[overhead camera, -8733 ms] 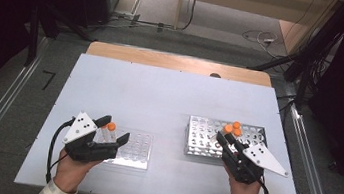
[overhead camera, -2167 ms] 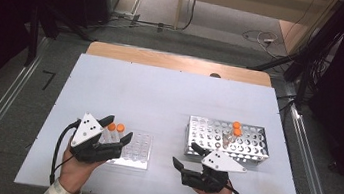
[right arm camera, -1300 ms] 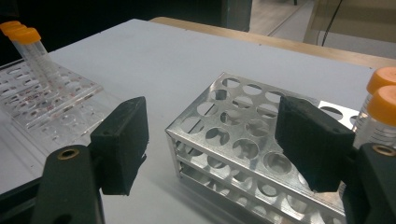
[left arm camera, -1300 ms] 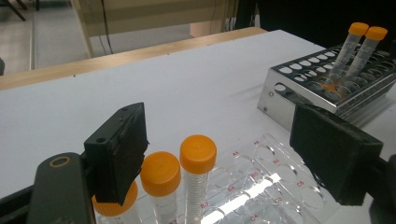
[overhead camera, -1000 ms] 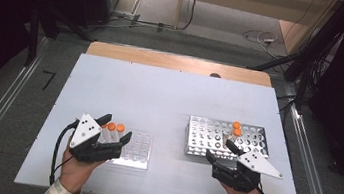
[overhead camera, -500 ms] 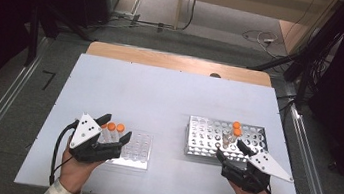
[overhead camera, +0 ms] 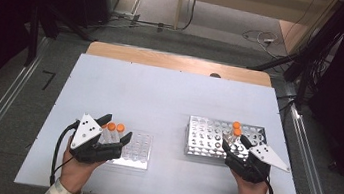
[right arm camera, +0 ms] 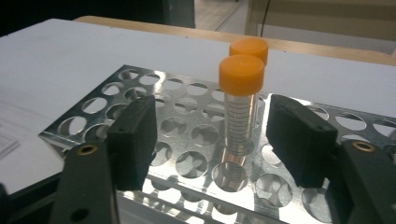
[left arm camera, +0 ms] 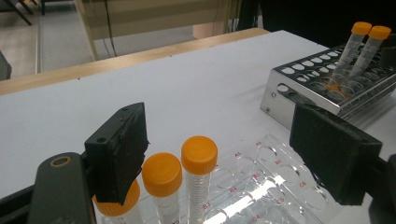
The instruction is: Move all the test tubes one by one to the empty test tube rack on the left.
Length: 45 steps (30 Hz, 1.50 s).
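Tubes of clear ribbed plastic with round orange screw caps stand in two racks on the smooth pale surface. Near the front right corner sits the metal rack [overhead camera: 225, 138], a shiny perforated steel block with round holes, holding two capped tubes [overhead camera: 235, 130] upright side by side toward its far right part. The right tongs [overhead camera: 237, 147] hover at the rack's near right edge, their flat black matte pads spread wide on either side of the nearer tube [right arm camera: 241, 107] without touching it. Toward the front left corner lies the clear plastic rack [overhead camera: 137, 149], a transparent tray with labelled round wells. Three more orange-capped tubes [left arm camera: 198, 179] stand at its left end. The left tongs [overhead camera: 115, 132] rest over that end, jaws wide, one blocky pad just beside the leftmost cap, gripping nothing.
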Each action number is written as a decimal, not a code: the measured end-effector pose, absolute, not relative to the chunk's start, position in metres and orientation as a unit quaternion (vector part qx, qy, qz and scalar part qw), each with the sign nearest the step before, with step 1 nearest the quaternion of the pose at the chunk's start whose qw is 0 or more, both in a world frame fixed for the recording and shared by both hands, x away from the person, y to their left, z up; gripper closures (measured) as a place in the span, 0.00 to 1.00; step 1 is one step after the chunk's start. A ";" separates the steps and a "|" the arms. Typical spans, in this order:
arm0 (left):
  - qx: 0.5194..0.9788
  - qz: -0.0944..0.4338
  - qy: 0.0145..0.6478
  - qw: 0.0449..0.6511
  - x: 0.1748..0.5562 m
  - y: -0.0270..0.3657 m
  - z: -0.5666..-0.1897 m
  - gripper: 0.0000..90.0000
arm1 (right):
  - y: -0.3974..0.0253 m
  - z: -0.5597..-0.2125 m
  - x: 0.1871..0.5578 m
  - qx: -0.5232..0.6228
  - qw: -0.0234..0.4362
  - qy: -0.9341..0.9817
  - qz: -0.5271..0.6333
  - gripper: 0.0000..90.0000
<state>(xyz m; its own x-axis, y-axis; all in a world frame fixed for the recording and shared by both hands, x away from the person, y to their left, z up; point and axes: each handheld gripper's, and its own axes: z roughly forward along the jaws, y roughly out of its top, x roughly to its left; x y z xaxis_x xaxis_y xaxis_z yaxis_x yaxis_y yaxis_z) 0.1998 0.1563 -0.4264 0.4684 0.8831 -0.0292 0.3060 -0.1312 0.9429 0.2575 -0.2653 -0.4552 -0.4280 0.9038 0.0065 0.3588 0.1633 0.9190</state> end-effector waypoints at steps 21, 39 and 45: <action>0.694 0.287 0.429 0.502 0.200 0.156 -0.427 0.22 | -0.268 -0.469 0.273 0.466 0.302 0.706 0.439 0.70; 0.688 0.292 0.433 0.504 0.200 0.158 -0.426 0.22 | -0.269 -0.462 0.269 0.461 0.321 0.694 0.450 0.79; 0.688 0.290 0.435 0.504 0.200 0.158 -0.426 0.22 | -0.270 -0.454 0.265 0.458 0.327 0.684 0.465 0.79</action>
<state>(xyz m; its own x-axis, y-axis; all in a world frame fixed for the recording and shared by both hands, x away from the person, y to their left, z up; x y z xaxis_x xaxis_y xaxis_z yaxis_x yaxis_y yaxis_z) 0.2000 0.1583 -0.4263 0.4539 0.8902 -0.0392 0.3054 -0.1141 0.9454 0.2647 -0.2700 -0.4544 -0.3677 0.9297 -0.0209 0.3220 0.1484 0.9350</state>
